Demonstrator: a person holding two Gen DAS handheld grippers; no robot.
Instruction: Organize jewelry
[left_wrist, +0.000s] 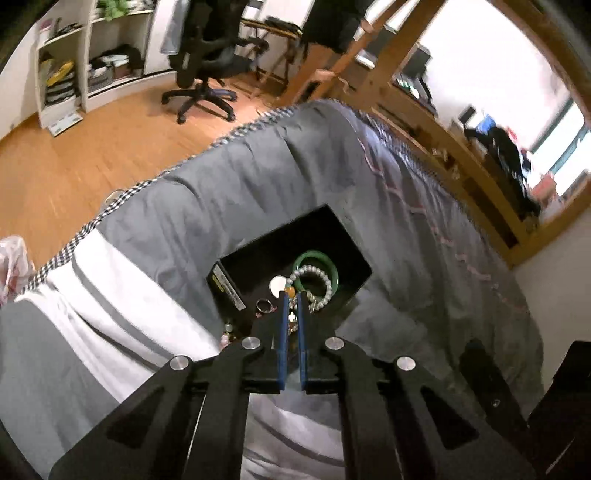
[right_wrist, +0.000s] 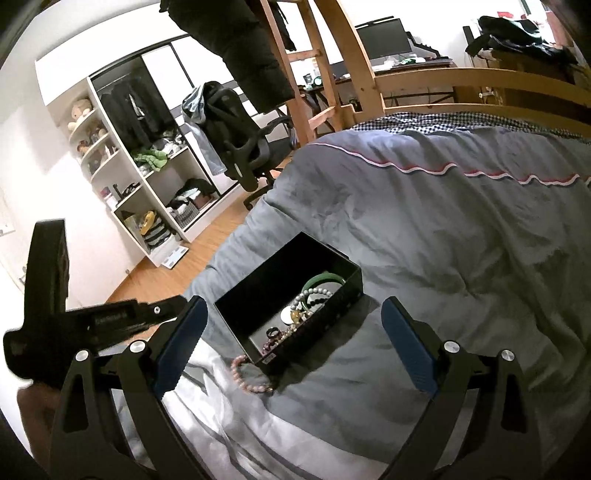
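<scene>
The bed (right_wrist: 443, 229), under a grey duvet, carries the black box (right_wrist: 236, 314), open-topped, at about 12 o'clock of both grippers. Inside lie a green bangle (left_wrist: 325, 258), a pearl bracelet (left_wrist: 325, 284), a white disc (left_wrist: 277, 285) and a ring (left_wrist: 264, 305). A pink bracelet (right_wrist: 247, 376) rests on the bedding touching the box's near corner. The left gripper (left_wrist: 292, 310) hangs above the box, jaws nearly together; whether they pinch the small trinket between them I cannot tell. The right gripper (right_wrist: 291, 343) has jaws spread wide. Likely next: take the pink bracelet by one side of its loop, low and square, then lift clear of the box wall.
</scene>
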